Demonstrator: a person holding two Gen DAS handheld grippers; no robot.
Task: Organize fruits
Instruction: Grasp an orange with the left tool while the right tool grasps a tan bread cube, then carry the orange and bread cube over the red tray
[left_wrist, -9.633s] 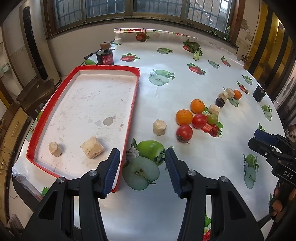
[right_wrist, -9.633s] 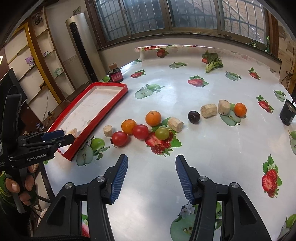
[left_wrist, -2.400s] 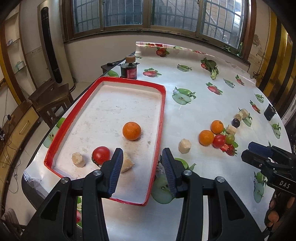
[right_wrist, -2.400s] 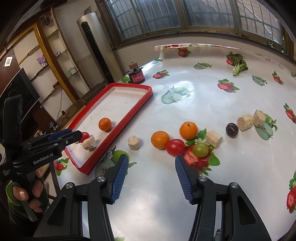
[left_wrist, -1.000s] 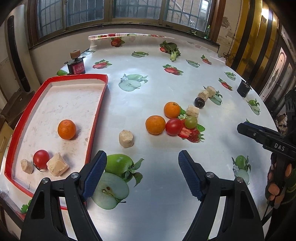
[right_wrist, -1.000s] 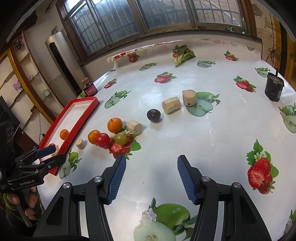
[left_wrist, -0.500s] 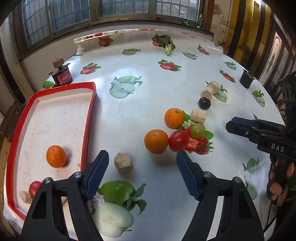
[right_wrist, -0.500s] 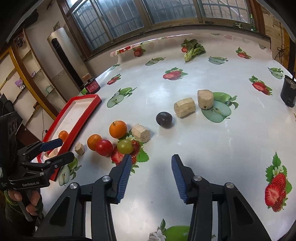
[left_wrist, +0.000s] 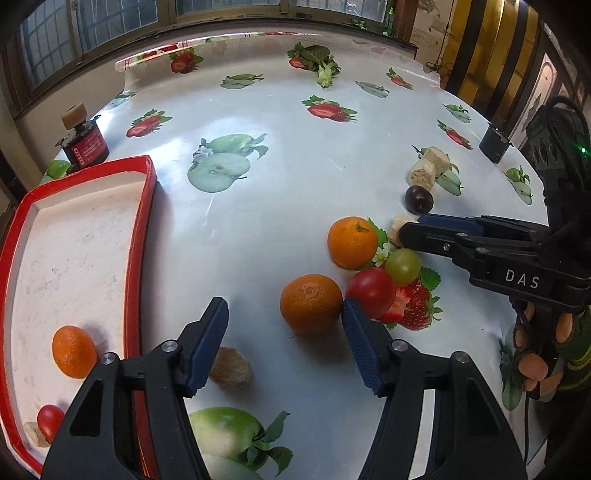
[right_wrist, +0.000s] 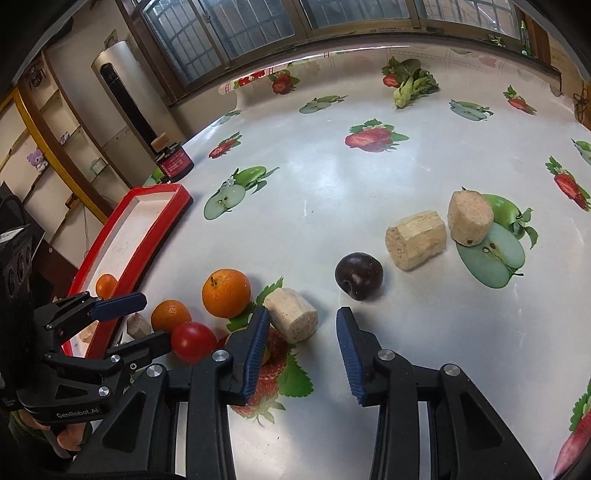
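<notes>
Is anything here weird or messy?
Yes. Pale cut chunks lie among the loose fruit, and a green grape sits on a printed strawberry. Nothing looks spilled or broken.

Left gripper fingers spread wide; right gripper fingers parted, low.

Tablecloth: glossy white, printed with strawberries and green apples.
Jar: dark with a red label, cork-topped, at the table's far left edge.
Black cup: near the far right edge.
Windows: barred, behind the table.
Tall grey appliance: stands by wooden shelves.
</notes>
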